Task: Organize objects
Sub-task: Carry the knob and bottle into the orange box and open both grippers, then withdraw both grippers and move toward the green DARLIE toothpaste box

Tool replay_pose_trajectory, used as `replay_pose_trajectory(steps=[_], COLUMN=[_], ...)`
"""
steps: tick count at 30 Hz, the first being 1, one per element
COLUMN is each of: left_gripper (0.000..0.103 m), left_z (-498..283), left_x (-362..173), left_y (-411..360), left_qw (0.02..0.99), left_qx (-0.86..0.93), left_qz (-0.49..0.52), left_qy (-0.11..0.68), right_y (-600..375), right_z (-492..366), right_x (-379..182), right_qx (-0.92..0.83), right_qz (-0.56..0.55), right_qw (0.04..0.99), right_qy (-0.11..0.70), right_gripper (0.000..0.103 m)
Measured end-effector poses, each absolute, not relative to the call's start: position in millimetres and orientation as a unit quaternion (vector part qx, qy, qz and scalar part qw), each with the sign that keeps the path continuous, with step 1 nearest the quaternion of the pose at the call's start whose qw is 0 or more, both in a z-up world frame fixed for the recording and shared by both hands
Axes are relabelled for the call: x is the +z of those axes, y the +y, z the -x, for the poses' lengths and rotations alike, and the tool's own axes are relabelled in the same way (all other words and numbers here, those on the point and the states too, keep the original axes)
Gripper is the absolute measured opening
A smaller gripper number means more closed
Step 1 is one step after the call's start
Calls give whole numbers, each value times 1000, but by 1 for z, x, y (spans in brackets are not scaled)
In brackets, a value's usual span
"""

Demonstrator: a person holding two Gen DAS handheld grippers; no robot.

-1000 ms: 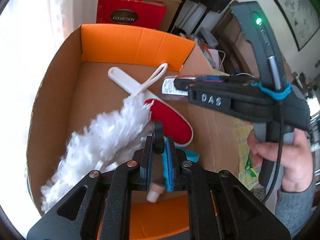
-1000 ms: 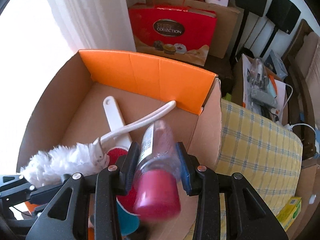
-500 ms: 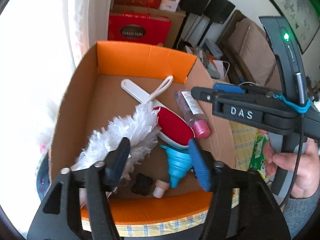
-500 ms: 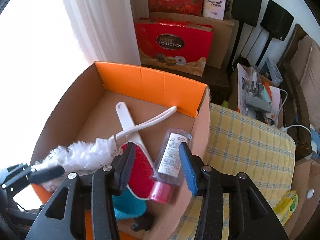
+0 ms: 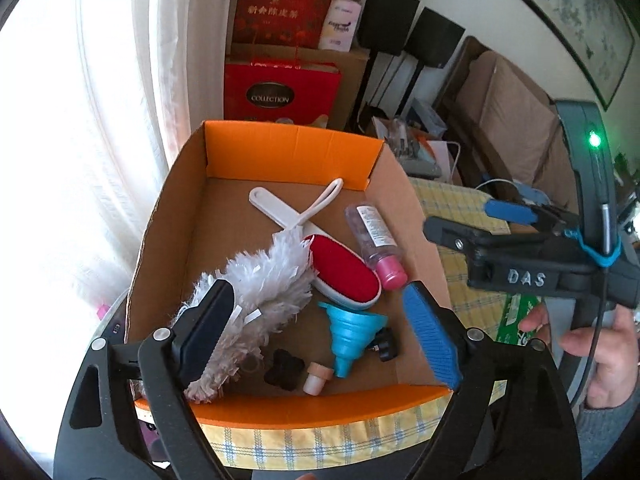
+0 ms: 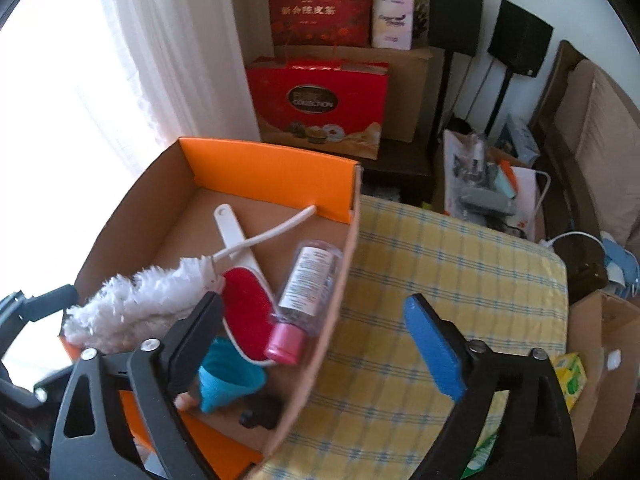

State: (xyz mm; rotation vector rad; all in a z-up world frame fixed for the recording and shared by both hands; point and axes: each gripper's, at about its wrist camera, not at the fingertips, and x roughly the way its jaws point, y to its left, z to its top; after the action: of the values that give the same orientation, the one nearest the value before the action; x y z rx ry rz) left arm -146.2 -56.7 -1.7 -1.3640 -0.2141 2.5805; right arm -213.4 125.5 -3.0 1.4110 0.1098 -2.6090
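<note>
Left gripper (image 5: 320,328): jaws spread wide, nothing between the pads; they have just been opening. It hangs over the near end of the cardboard box (image 5: 160,220). Right gripper (image 6: 316,336): jaws at full spread, empty, also just opened; it sits above the box's right wall and the yellow checked cloth (image 6: 440,264). Seen from the left wrist, its black body carries the raised letters "DAS", a green light above, with a hand (image 5: 600,344) wrapped round the grip.

Box contents, near end first: a small cork-like stopper (image 5: 316,378) and a dark knobby piece (image 5: 284,368), shape unclear. Next to them a blue collapsible funnel (image 5: 352,328), lying on its side, with another black knob just beyond its rim. Then a white fluffy duster (image 5: 260,292), its thin white handle crossing over the handle of a red-padded lint brush (image 5: 344,276). Right of the brush, by the box's right wall, lies a clear bottle (image 5: 376,244) with a pink cap; it has a white printed label, text too small to read.

Beyond the box's orange far flap: a red gift bag (image 6: 318,96) reading "COLLECTION", upper word possibly "FERRERO". Above it a red box (image 6: 320,6) with gold Chinese characters. Two black speakers (image 6: 520,38) on stands against the wall.
</note>
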Motion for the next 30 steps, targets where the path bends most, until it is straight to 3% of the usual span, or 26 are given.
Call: replay_pose_trajectory(steps=[4,12,30], left_gripper=[98,103,103], left_z=[145,143,128], left_x=[2,3,8], left_y=[-54,-45,1], left_qw=[109,106,131], left_qx=[877,877,884], left_qz=[461,463,445], left_qy=[-80,-80,-68], right_y=[134,147,185], right_z=[203,180,131], right_x=[-2,2,18], right_qx=[-876,-881,-903], right_qz=[-474,-466,-427], right_qw=[76,65,25], right_qy=[45,40,28], right_gripper=[103,103,103])
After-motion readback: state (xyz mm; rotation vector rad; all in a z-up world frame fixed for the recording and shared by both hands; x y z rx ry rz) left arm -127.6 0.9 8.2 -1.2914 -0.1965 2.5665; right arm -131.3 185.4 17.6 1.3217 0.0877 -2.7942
